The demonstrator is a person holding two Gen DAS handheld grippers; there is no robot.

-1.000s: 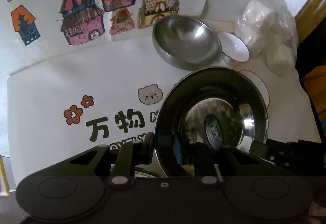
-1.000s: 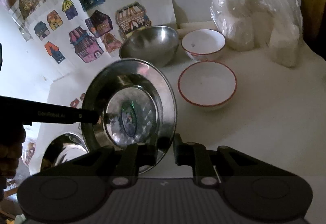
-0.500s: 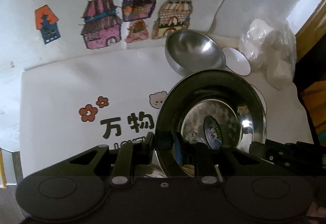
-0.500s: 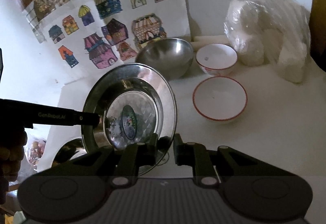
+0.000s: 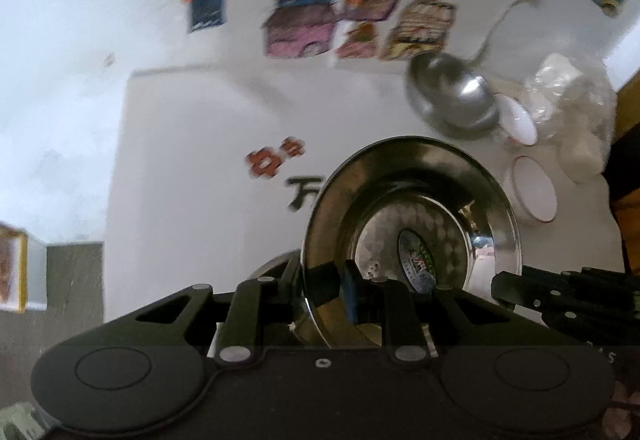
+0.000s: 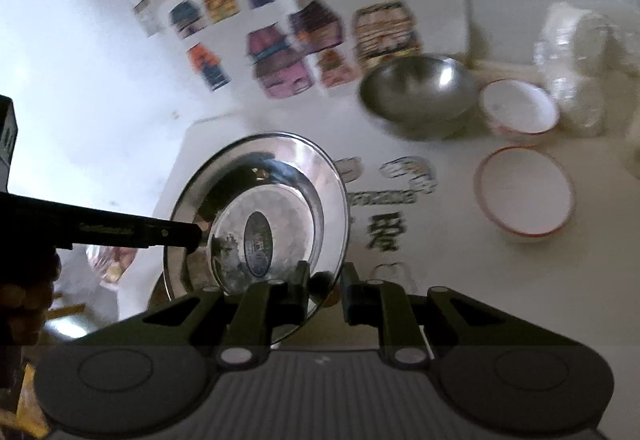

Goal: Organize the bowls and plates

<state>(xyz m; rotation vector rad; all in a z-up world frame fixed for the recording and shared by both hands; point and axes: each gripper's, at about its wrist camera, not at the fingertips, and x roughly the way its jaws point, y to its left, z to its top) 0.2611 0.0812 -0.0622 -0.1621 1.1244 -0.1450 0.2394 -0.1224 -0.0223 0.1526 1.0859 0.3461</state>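
Both grippers hold one steel plate [image 5: 412, 216] with a sticker in its middle, lifted above the white mat. My left gripper [image 5: 324, 286] is shut on its near-left rim. My right gripper [image 6: 326, 282] is shut on its near-right rim, and the plate also shows in the right wrist view [image 6: 260, 216]. A steel bowl [image 6: 416, 92] sits at the back of the mat, also in the left wrist view [image 5: 452, 96]. Two white red-rimmed bowls stand to its right, a small one [image 6: 520, 108] and a larger one [image 6: 524, 192]. Another steel dish [image 5: 268, 268] lies under the held plate.
A white mat [image 5: 192, 160] with printed characters covers the table. House stickers [image 6: 316, 28] cover the wall behind. A clear plastic bag of white things [image 6: 580, 60] stands at the back right. The left gripper's arm [image 6: 100, 228] reaches in from the left in the right wrist view.
Both grippers have lifted the plate higher and moved it left, away from the bowls. The bowls look smaller and further right now.
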